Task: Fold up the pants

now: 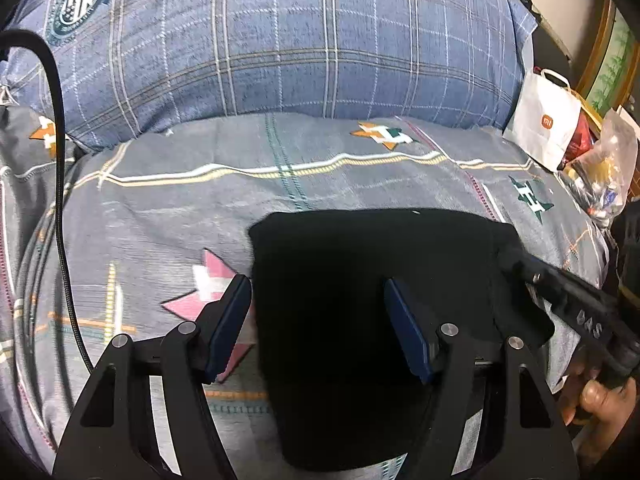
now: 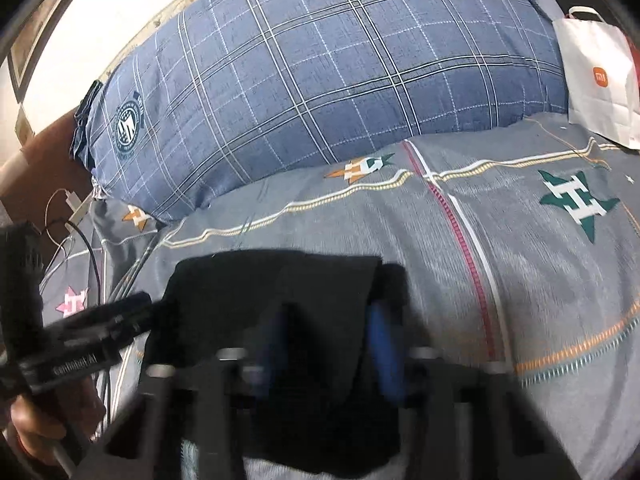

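Observation:
Black pants (image 1: 360, 256) lie folded into a dark block on a grey patterned bedsheet (image 1: 180, 208). My left gripper (image 1: 320, 304) is open and straddles the block's left edge: one blue pad (image 1: 232, 320) hovers over the sheet, the other over the cloth. My right gripper (image 1: 516, 260) comes in from the right, its tip on the pants' right edge. The right wrist view is blurred. There the right gripper (image 2: 328, 320) has a raised fold of the pants (image 2: 240, 280) between its blue pads (image 2: 384, 344) and is shut on it. The left gripper (image 2: 132, 312) shows at the left.
A large blue plaid pillow (image 1: 280, 40) fills the back of the bed. A white paper bag (image 1: 544, 124) and a clear plastic bag of items (image 1: 608, 168) sit at the right edge. Black cables (image 1: 60, 160) run down the left side. A hand (image 1: 596, 400) holds the right gripper.

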Motion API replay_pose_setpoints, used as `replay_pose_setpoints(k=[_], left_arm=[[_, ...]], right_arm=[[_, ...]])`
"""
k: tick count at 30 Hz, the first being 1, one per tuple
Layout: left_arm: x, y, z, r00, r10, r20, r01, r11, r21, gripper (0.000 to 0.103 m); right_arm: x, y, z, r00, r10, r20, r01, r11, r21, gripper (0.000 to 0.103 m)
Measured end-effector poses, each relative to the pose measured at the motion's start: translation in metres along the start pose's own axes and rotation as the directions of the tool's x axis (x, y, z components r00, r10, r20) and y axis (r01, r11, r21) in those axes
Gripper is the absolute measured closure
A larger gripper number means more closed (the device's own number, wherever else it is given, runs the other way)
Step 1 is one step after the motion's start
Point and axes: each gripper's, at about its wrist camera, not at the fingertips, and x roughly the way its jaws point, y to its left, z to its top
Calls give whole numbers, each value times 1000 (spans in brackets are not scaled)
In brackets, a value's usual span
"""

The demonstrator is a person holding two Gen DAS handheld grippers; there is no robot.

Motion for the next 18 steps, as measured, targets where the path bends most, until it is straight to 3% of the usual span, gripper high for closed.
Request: replay_pose_setpoints(k=[2,7,10,16,18], left_arm=[[0,-5,0,1000,-7,9,6,1000,12,34],[8,-14,-1,1000,15,27,-16,999,39,32],[9,-14,0,1000,16,22,-17,999,41,30],[4,-12,0,1000,10,20,-11,1000,26,30],[-1,-11,0,999,19,27,-20,999,28,30]], right_arm=[[-6,2,3,1000,2,7,-2,1000,-27,97],[0,1,-2,993,-117,-4,116,989,-93,98],[-1,-7,-3,996,-85,-1,85,996,-40,98],[-24,-5,-1,989,-137,49,136,991,10,98],[-34,-2,-2,996,-80,50,78,996,34,96]])
